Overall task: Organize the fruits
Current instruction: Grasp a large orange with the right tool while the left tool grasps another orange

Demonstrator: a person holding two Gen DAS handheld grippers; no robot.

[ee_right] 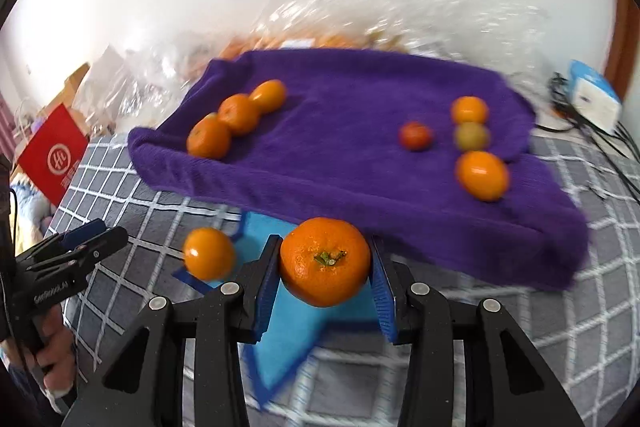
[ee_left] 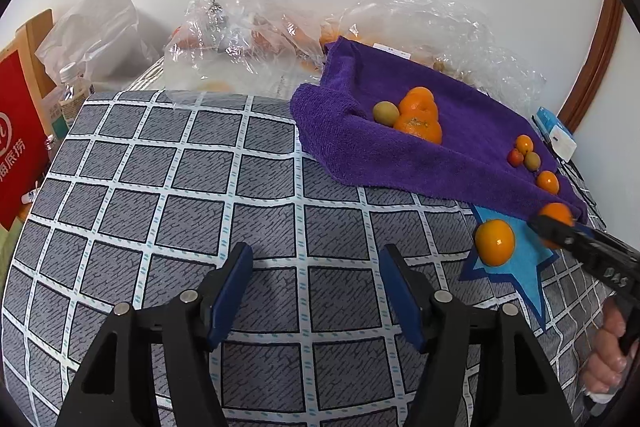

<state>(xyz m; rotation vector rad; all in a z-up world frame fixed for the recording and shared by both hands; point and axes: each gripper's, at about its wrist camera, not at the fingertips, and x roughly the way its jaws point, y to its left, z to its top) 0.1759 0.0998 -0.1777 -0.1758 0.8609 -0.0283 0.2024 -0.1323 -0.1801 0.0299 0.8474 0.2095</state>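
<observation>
My right gripper [ee_right: 325, 267] is shut on a large mandarin [ee_right: 325, 261] and holds it over a blue star-shaped mat [ee_right: 296, 323]. A smaller orange [ee_right: 209, 253] sits on the mat's left point; it also shows in the left wrist view [ee_left: 495, 241]. A purple towel [ee_right: 340, 163] behind carries three mandarins [ee_right: 236, 117] at its left and a small group of oranges, a green fruit and a red fruit [ee_right: 416, 135] at its right. My left gripper [ee_left: 316, 291] is open and empty over the checked cloth, left of the mat [ee_left: 516, 267]. The right gripper [ee_left: 556, 229] with its mandarin shows at the right edge there.
The checked grey cloth [ee_left: 192, 187] covers the surface. Clear plastic bags [ee_left: 248, 35] with more fruit lie behind the towel [ee_left: 460, 131]. A red box [ee_left: 20, 147] and a bottle [ee_left: 74, 87] stand at the left. A blue-white device [ee_right: 592, 95] with cables lies at the right.
</observation>
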